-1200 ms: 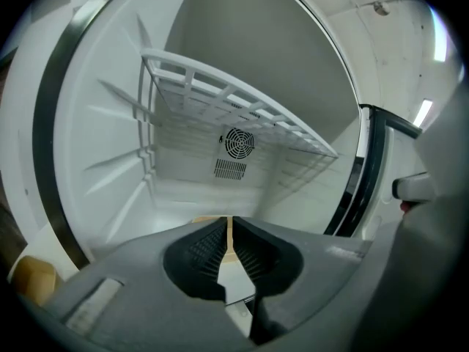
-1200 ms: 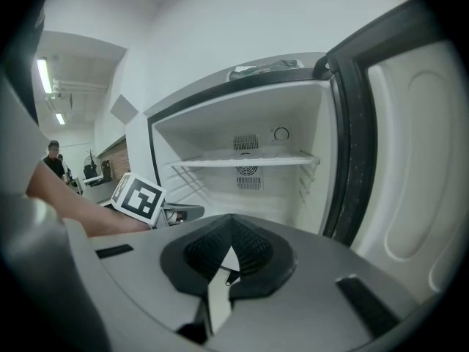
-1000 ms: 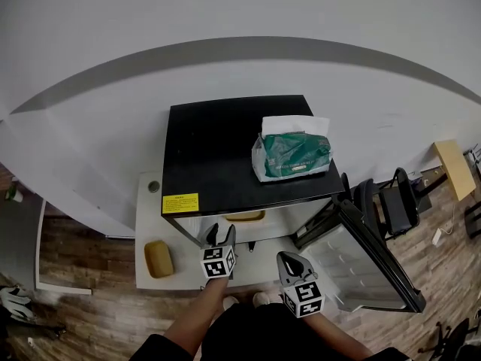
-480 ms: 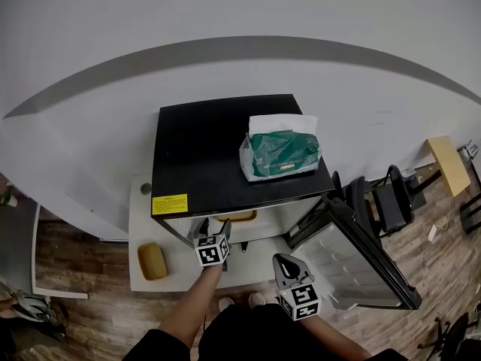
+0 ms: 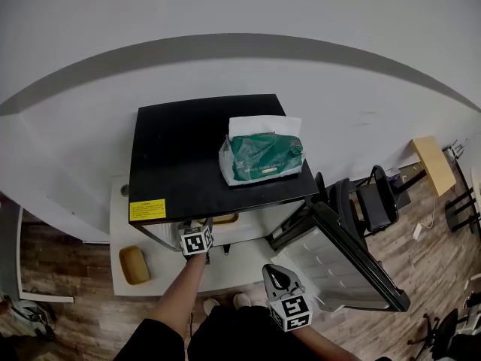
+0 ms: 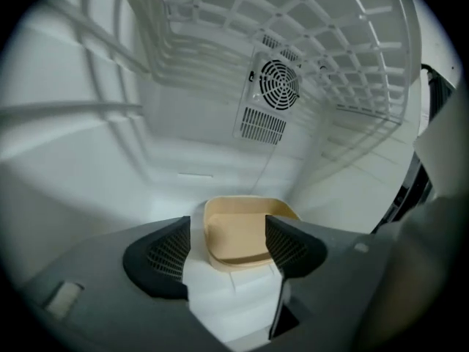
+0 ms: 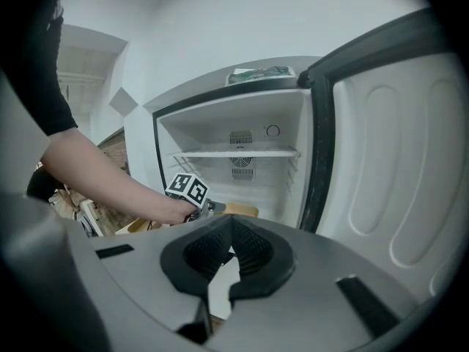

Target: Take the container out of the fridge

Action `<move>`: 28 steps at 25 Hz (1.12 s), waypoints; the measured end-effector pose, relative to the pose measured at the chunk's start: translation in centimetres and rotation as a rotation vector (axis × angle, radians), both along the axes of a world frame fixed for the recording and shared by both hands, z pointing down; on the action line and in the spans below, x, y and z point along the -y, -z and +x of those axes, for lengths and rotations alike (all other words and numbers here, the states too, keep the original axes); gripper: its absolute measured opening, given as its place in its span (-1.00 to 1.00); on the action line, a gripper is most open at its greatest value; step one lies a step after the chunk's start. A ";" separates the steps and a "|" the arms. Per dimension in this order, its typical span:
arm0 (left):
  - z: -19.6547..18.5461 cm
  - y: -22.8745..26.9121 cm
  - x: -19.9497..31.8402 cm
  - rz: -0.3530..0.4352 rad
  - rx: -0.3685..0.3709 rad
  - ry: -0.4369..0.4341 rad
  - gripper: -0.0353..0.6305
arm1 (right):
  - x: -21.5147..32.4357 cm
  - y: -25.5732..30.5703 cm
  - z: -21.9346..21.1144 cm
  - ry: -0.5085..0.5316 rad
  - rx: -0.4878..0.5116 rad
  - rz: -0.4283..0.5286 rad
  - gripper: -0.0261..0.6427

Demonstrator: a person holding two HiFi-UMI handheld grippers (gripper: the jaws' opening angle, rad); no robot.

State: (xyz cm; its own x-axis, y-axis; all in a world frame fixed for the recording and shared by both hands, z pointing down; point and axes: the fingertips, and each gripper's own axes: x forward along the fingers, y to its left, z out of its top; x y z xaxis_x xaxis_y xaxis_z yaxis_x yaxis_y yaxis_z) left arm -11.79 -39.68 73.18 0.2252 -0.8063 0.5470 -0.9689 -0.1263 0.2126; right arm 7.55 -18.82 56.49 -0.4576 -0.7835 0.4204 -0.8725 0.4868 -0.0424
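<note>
You are reaching your left claw (image 6: 227,244) into the open fridge (image 5: 188,149), its door (image 5: 353,265) swinging wide toward the lower right of the head view. The claw's jaws are standing wide apart, having just been opening, and neither pad is pressing on anything.

The tan container (image 6: 238,233) is sitting on the white fridge floor, low in the centre of the left gripper view. It is lying straight ahead of the claw, its near end showing in the gap between the two pads. The right pad is overlapping the container's right side in the picture, while a strip of white floor is showing between the left pad and the rim. The container is showing only its own smooth tan inside. Above it a wire shelf (image 6: 293,20) is arching across the top of the frame, and a round fan vent (image 6: 279,83) is sitting on the back wall, upper centre.

You are holding your right claw (image 7: 230,249) outside the fridge, low in the head view, beside the door. Its jaws are resting together with nothing between them.

On the fridge's black top, centre of the head view, a green pack (image 5: 263,158) is lying with white paper sticking out of it. At lower left a second tan tub (image 5: 134,265) is sitting on a low white platform (image 5: 161,277); it is too small to tell what it is holding.
</note>
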 end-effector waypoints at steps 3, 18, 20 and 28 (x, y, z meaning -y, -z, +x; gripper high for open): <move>-0.6 -0.8 0.6 0.001 0.013 0.030 0.03 | -0.4 -0.3 0.5 -0.010 -0.011 -0.010 -0.94; -1.4 -4.8 1.8 -0.152 -0.028 0.099 0.02 | -0.2 -0.4 3.6 -0.079 -0.054 -0.013 -0.94; -1.6 -4.6 2.0 -0.143 -0.027 0.105 0.02 | -0.2 -0.4 3.5 -0.076 -0.054 -0.011 -0.94; -2.0 -4.1 2.0 -0.134 0.009 0.084 -0.47 | -0.3 -0.6 3.8 -0.078 -0.052 -0.017 -0.94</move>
